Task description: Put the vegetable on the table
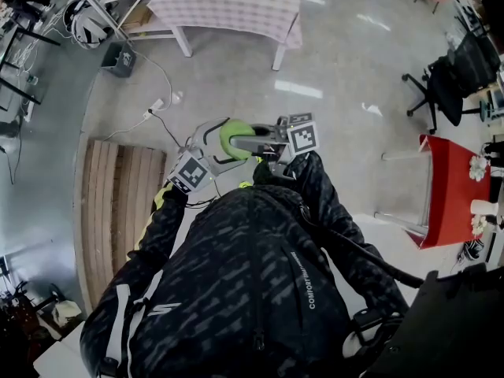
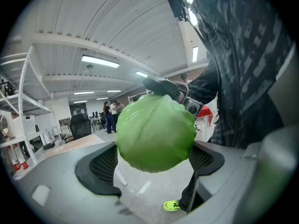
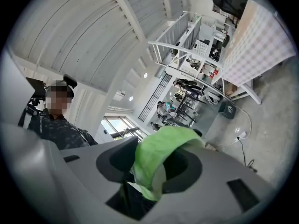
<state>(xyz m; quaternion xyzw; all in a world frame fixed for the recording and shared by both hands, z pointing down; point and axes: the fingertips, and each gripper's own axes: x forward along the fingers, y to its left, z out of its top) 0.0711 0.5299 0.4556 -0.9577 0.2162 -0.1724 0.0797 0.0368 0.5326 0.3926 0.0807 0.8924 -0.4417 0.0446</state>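
A round green cabbage (image 1: 235, 135) hangs in front of the person's chest, above the floor, held between both grippers. In the left gripper view the cabbage (image 2: 156, 132) fills the gap between the two mesh pads (image 2: 105, 163), and my left gripper (image 2: 154, 166) is shut on it. My right gripper (image 3: 156, 164) is shut on a folded outer leaf (image 3: 161, 148) of the same cabbage. In the head view the left gripper (image 1: 214, 144) comes in from the left and the right gripper (image 1: 264, 142) from the right. A table with a checked cloth (image 1: 228, 2) stands ahead.
A wooden pallet (image 1: 118, 203) lies on the floor at the left. A power strip with a cable (image 1: 156, 105) is near it. A red table (image 1: 453, 187) stands at the right, with a black office chair (image 1: 449, 77) beyond it. Shelves with clutter fill the far left.
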